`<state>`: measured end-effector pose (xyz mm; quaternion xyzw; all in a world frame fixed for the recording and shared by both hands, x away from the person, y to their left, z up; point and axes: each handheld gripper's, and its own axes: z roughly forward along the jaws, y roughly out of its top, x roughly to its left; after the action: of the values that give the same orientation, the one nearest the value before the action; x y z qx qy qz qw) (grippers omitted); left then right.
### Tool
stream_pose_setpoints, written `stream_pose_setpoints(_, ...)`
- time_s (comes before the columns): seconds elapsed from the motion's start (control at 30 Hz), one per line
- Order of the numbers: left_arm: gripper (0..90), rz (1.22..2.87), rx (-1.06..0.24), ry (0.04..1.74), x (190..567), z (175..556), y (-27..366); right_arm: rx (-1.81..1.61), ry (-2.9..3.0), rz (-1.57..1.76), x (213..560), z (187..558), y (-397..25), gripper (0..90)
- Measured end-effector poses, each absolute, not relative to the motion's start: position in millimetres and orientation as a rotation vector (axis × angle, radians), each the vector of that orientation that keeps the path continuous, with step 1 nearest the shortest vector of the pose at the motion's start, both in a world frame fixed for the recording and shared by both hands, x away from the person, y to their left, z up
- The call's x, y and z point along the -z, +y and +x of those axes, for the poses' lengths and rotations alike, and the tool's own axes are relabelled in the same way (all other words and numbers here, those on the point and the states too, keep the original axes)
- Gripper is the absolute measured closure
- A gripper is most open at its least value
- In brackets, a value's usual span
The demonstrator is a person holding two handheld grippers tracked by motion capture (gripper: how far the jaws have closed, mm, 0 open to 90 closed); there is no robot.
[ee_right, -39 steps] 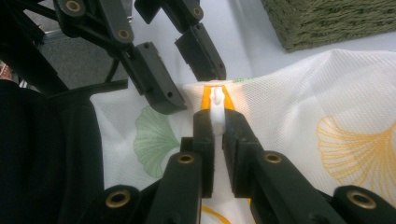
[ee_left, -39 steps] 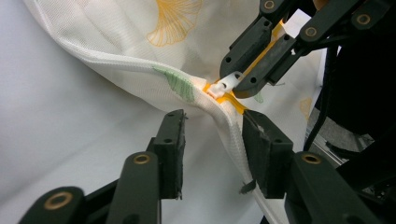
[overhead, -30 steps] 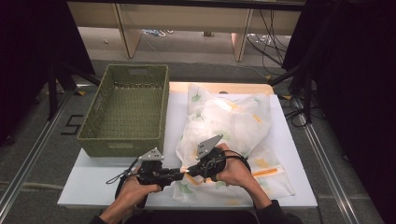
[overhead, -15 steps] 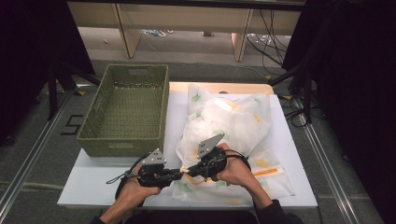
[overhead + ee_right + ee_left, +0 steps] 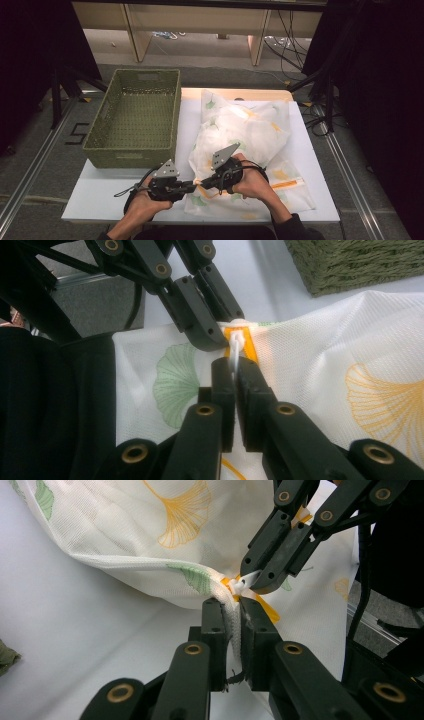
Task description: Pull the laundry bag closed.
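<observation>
Where the mesh laundry bag lies on the white table beside the green basket, its near corner is lifted. Left gripper clamps the mesh hem; right gripper pinches the white zipper pull. Bag contents are veiled by mesh, indistinct.

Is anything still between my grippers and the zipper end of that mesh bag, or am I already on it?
Nothing visible is in the way. The left gripper is clamped on the mesh bag edge beside the orange zipper, and the right gripper pinches the white zipper pull.
</observation>
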<state>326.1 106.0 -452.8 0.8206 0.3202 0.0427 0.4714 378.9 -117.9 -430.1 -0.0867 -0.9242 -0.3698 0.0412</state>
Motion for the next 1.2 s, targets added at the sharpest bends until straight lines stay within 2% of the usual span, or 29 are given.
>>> stream_pose_setpoints(0.43,80.0,2.013,-0.110,0.773,452.2,324.0,106.0,1.092,-2.867,-0.280,428.1,374.9,-116.6,90.0)
stream_pose_setpoints(0.7,83.5,2.038,-0.142,0.744,451.0,323.2,106.0,1.090,-2.889,-0.284,428.9,373.5,-115.2,90.0)
stream_pose_setpoints(1.2,84.7,2.069,-0.163,0.726,450.5,321.6,104.1,1.055,-2.932,-0.243,428.3,372.2,-113.6,90.0)
